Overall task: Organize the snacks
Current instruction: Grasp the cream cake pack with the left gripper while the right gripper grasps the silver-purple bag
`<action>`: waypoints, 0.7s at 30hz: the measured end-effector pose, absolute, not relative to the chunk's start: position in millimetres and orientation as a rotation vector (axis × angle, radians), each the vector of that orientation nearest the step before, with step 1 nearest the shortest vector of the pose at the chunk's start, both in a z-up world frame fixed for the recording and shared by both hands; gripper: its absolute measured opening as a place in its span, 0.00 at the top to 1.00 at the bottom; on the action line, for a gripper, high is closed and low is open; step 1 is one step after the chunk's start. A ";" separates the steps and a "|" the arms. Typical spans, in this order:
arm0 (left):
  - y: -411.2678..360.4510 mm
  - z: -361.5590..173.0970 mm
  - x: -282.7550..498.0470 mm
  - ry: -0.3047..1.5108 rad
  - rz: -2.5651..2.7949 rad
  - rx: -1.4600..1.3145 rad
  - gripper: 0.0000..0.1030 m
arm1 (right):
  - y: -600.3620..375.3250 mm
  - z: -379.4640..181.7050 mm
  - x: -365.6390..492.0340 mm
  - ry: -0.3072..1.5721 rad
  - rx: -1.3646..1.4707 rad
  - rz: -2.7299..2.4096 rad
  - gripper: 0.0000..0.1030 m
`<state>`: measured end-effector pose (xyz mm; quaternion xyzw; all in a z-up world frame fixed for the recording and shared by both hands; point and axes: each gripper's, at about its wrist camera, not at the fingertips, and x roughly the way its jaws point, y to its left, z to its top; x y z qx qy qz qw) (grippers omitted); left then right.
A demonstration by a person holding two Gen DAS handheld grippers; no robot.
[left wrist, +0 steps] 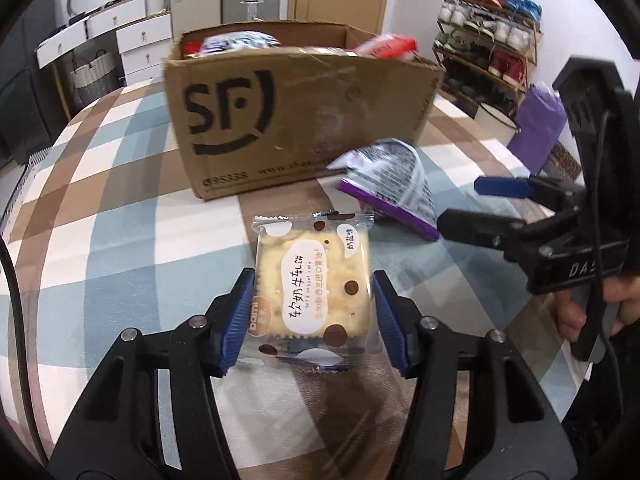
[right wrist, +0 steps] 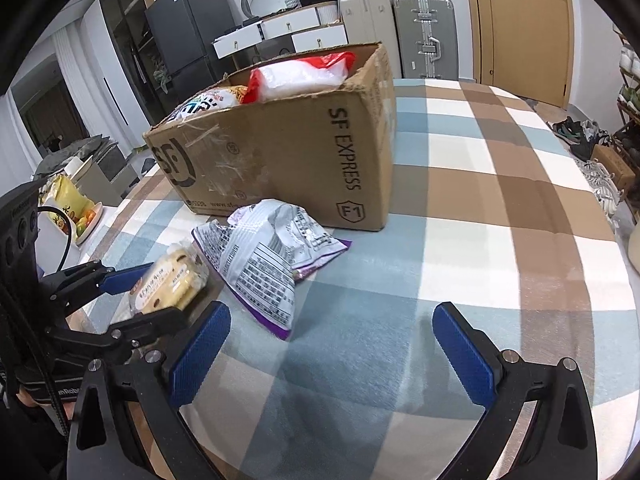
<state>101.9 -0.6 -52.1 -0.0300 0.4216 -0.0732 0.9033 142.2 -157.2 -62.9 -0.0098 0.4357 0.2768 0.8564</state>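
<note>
The left gripper [left wrist: 314,316] clamps a square clear-wrapped cracker packet with brown dots [left wrist: 314,280] between its blue ribbed pads [left wrist: 236,328], holding it just above the blue, brown and cream checked tablecloth [left wrist: 120,240]. The packet's sealed ends point away from and back toward the camera, so its slightly longer axis runs along the fingers; its printed face looks up.

The right gripper [right wrist: 330,344] hangs wide apart with nothing between its pads, over bare cloth near the table's front edge. Open tablecloth stretches to its right, out to the round table edge.

Just ahead of both grippers lies a crumpled silver-and-purple snack bag [right wrist: 268,264], one end near the brown cardboard box printed "SF EXPRESS" [right wrist: 288,160]. The box stands open-topped in the middle of the table, with a red-and-white bag [right wrist: 300,76] and other packets showing above its rim.

Beyond the table are white drawers [left wrist: 136,36], suitcases [right wrist: 424,36], a wooden door [right wrist: 520,20] and a shoe rack [left wrist: 488,36].
</note>
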 end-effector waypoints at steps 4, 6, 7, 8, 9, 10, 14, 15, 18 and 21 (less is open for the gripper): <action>15.4 -48.3 101.4 0.857 -0.133 -0.105 0.47 | -141.4 -61.2 146.5 0.925 -0.040 0.596 0.00; 22.3 -46.8 101.5 0.852 -0.128 -0.124 0.47 | -132.9 -60.2 148.3 0.924 -0.059 0.600 0.01; 25.2 -46.6 101.5 0.850 -0.127 -0.133 0.47 | -128.7 -59.7 149.4 0.921 -0.064 0.604 0.01; 27.7 -46.4 101.5 0.849 -0.124 -0.139 0.47 | -124.5 -59.7 151.0 0.924 -0.067 0.609 0.01; 29.6 -46.3 101.5 0.848 -0.122 -0.143 0.47 | -120.9 -59.7 152.1 0.925 -0.069 0.613 0.01; 33.1 -46.5 101.8 0.848 -0.116 -0.150 0.47 | -116.9 -59.0 153.5 0.920 -0.071 0.612 0.02; 42.3 -46.8 102.8 0.848 -0.105 -0.180 0.47 | -105.1 -57.3 156.9 0.919 -0.078 0.627 0.03; 43.8 -47.5 104.1 0.848 -0.102 -0.183 0.47 | -102.2 -57.0 157.3 0.918 -0.083 0.629 0.03; 46.8 -48.9 105.1 0.851 -0.096 -0.192 0.47 | -93.2 -56.2 158.6 0.911 -0.099 0.630 0.04; 50.1 -50.5 105.8 0.854 -0.089 -0.204 0.47 | -87.7 -56.9 160.2 0.913 -0.102 0.632 0.16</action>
